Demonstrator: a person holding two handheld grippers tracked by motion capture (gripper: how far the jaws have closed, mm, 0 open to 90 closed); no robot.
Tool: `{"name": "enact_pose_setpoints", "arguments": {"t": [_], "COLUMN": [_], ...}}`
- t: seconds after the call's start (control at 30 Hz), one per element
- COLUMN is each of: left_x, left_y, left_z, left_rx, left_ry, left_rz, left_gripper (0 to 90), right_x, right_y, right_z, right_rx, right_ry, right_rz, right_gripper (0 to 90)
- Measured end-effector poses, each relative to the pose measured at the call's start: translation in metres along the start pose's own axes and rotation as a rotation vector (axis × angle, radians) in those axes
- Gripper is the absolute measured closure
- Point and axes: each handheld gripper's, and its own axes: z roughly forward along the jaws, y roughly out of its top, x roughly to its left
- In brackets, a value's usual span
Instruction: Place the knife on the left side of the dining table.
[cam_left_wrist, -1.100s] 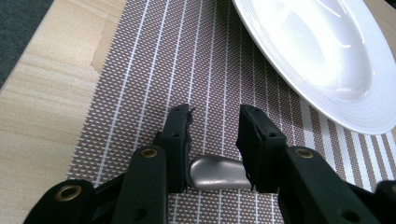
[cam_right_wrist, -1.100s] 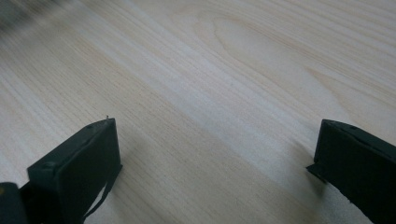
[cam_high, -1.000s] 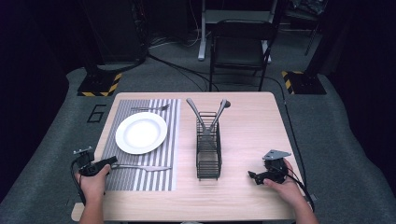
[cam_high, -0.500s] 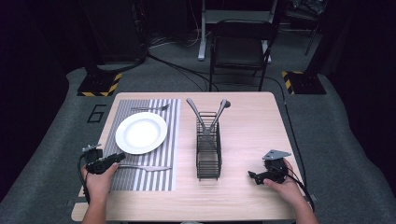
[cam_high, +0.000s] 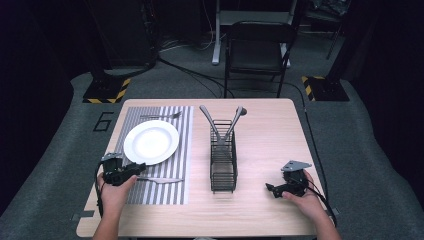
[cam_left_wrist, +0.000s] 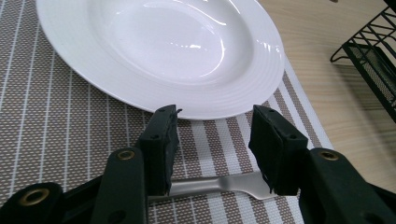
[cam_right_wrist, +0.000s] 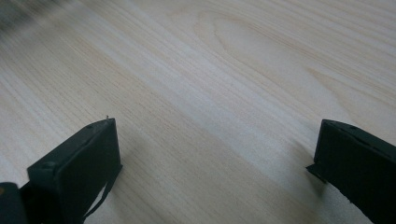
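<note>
From the high view, your left gripper (cam_high: 134, 169) is down on the striped placemat (cam_high: 182, 150), right at the handle end of the piece of cutlery (cam_high: 162, 179) lying just below the white plate (cam_high: 151, 142). It looks like a fork or knife; too small to tell which. Another fork (cam_high: 161, 116) sits above the plate near the mat's far edge, and two utensils (cam_high: 224, 122) lean crossed in the black wire caddy (cam_high: 223, 167) mid-table. Your right gripper (cam_high: 272, 189) is parked on bare wood well apart from all that.

In the left gripper view, your jaws are partly open with the metal handle (cam_left_wrist: 217, 185) running between them, low down near the pads (cam_left_wrist: 161, 149). They don't look clamped: there's a clear gap on both sides. The plate's rim (cam_left_wrist: 205, 105) is just beyond the fingertips, and a corner of the caddy (cam_left_wrist: 373, 60) shows at right.

In the right gripper view, your jaws are spread wide over plain tabletop (cam_right_wrist: 224, 84), holding nothing.

So progress-wise I'd call it the very start of a pickup: you're lined up on the handle, but the squeeze and lift aren't done yet. Everything else on the table looks untouched, so wherever this piece is headed, that's all left to do.
</note>
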Motion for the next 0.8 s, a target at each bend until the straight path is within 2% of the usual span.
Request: {"name": "enact_pose_setpoints", "arguments": {"t": [0.1, 0.23, 0.37, 0.53, 0.6, 0.7, 0.77, 0.8], "left_x": [-0.007, -0.016, -0.026, -0.036, -0.038, -0.042, -0.043, -0.043], "left_y": [0.0, 0.0, -0.003, -0.007, -0.008, -0.008, -0.008, -0.007], "left_z": [0.001, 0.002, 0.005, 0.012, 0.014, 0.015, 0.016, 0.015], "left_rx": [0.0, 0.003, 0.02, 0.049, 0.059, 0.067, 0.045, 0.05], "left_ry": [-0.011, -0.031, -0.067, -0.077, -0.08, -0.089, -0.088, -0.093], "left_rz": [0.004, 0.037, 0.093, 0.15, 0.185, 0.199, 0.203, 0.205], "left_gripper": [51.1, 50.7, 50.7, 50.7, 50.7, 50.6, 50.2, 50.0], "right_x": [0.0, 0.0, 0.0, 0.0, 0.0, 0.0, 0.0, 0.0], "right_y": [0.0, 0.0, 0.0, 0.0, 0.0, 0.0, 0.0, 0.0], "right_z": [0.0, 0.0, 0.0, 0.0, 0.0, 0.0, 0.0, 0.0], "right_rx": [0.0, 0.0, 0.0, 0.0, 0.0, 0.0, 0.0, 0.0], "right_ry": [-0.001, -0.001, -0.001, -0.001, -0.001, -0.001, -0.001, 0.0], "right_rz": [0.002, 0.002, 0.002, 0.002, 0.001, 0.002, 0.002, 0.002], "right_gripper": [0.0, 0.0, 0.0, 0.0, 0.0, 0.0, 0.0, 0.0]}}
